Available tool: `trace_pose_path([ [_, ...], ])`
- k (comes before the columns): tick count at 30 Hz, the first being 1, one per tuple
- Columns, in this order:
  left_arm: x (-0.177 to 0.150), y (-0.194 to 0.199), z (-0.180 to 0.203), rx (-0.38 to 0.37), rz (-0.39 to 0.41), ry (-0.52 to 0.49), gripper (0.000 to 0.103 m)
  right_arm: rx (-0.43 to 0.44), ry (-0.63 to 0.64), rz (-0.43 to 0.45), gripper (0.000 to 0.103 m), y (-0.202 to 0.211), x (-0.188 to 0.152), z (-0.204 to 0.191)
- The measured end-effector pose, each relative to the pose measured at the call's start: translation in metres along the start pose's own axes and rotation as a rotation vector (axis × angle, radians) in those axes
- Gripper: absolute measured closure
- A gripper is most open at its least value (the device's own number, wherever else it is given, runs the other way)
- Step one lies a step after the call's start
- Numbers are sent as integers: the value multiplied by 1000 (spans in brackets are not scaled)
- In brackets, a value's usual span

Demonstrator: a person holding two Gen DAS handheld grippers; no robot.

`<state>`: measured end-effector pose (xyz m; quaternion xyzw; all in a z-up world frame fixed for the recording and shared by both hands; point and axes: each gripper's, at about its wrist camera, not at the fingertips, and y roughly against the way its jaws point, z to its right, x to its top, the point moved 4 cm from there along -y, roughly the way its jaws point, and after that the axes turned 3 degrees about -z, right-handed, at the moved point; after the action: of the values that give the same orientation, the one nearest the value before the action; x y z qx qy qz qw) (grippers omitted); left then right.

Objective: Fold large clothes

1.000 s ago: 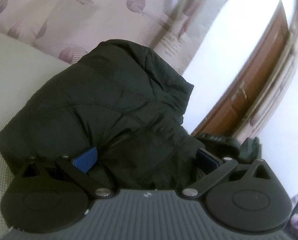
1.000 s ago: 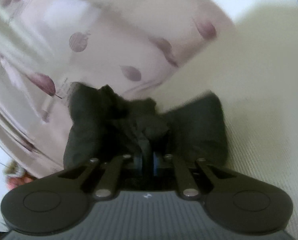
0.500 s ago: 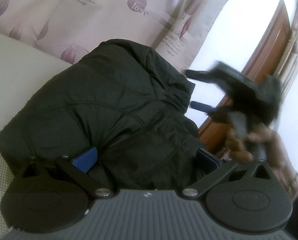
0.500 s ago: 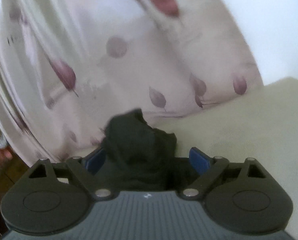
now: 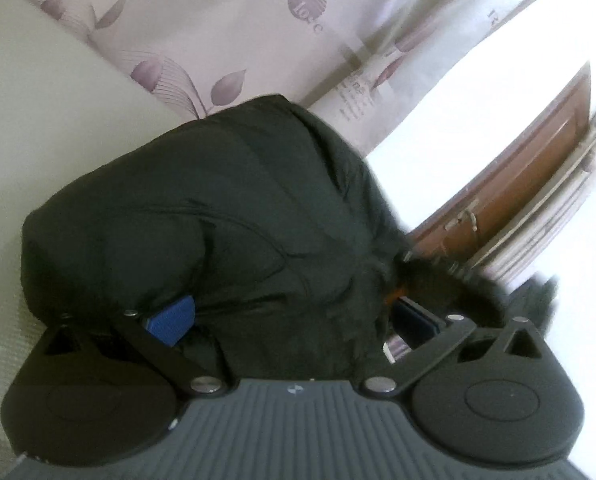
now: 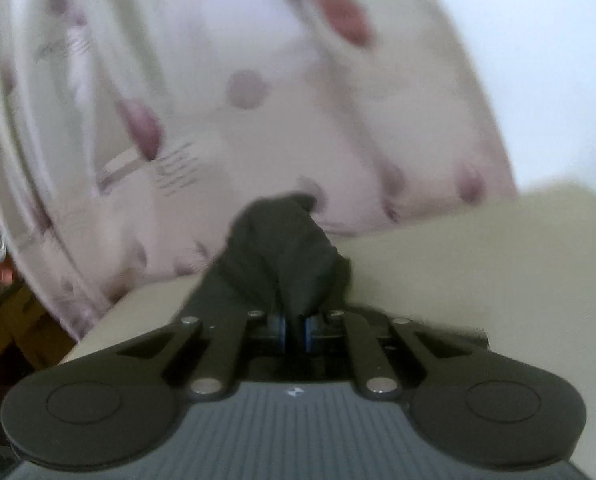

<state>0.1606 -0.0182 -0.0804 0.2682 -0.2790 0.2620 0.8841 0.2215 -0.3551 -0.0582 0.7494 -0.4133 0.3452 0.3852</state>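
A black padded jacket [image 5: 226,216] lies bunched on a cream bed surface [image 5: 26,112]. In the left wrist view my left gripper [image 5: 290,320] is open, its blue pads [image 5: 174,318] spread wide, with the jacket's near edge lying between them. The right gripper shows blurred at the jacket's right edge [image 5: 457,284]. In the right wrist view my right gripper [image 6: 294,330] is shut on a fold of the jacket [image 6: 286,248], which sticks up from between its blue pads [image 6: 280,330].
A curtain with purple leaf prints [image 5: 226,28] hangs behind the bed; it fills the back of the right wrist view [image 6: 258,80]. A brown wooden door [image 5: 529,184] stands at the right. The cream bed extends to the right [image 6: 497,264].
My right gripper was shut, opened half a second ago, and has shut again on a jacket fold. It dropped from above to the jacket's right edge. The left gripper stays open.
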Motion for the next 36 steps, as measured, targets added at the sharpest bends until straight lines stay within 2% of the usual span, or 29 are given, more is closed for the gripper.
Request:
trace_pose_path([
  [4,-8,-9,16,27,-28,-115,0,37,-231,26,95,-2,-34,55],
  [6,-14,-14,23,64,-35,-186,0,64,-324,8,95,-10,-47,74],
  [9,-21,-20,27,101,-46,-242,0,102,-417,-24,92,-20,-60,88],
  [12,-22,-20,19,101,-38,-205,0,84,-375,-15,79,-10,-47,79],
  [13,-21,-20,17,101,-36,-196,0,61,-370,8,62,-1,-41,78],
  [14,-20,-21,17,100,-35,-190,0,34,-380,37,27,12,-34,77],
  [15,-19,-22,16,97,-33,-184,0,2,-392,62,9,25,-31,80],
  [16,-21,-21,17,93,-30,-180,0,-34,-397,79,0,37,-30,82],
  [17,-22,-21,16,90,-24,-180,0,-54,-403,79,0,46,-31,85],
  [19,-25,-20,18,88,-17,-194,0,-18,-438,14,0,51,-40,88],
  [22,-26,-21,18,91,-11,-205,0,15,-477,-97,0,35,-60,77],
  [24,-27,-21,20,97,-16,-213,0,45,-479,-108,0,25,-64,62],
  [26,-26,-21,19,98,-17,-207,0,42,-418,-107,0,14,-58,38],
  [28,-26,-21,19,98,-15,-208,0,49,-371,-149,0,-3,-51,18],
  [30,-28,-20,20,96,-7,-213,0,21,-292,-168,2,-18,-45,0],
  [31,-28,-20,20,98,2,-218,0,9,-238,-172,25,-26,-44,-7],
  [32,-29,-20,21,97,7,-224,0,-9,-184,-180,44,-35,-44,-12],
  [34,-27,-18,22,82,6,-218,0,-3,-115,-171,63,-47,-40,-14],
  [35,-26,-17,24,64,8,-200,0,1,-79,-160,70,-48,-34,-15],
  [36,-24,-17,26,54,8,-187,0,-1,-41,-148,73,-50,-27,-18],
])
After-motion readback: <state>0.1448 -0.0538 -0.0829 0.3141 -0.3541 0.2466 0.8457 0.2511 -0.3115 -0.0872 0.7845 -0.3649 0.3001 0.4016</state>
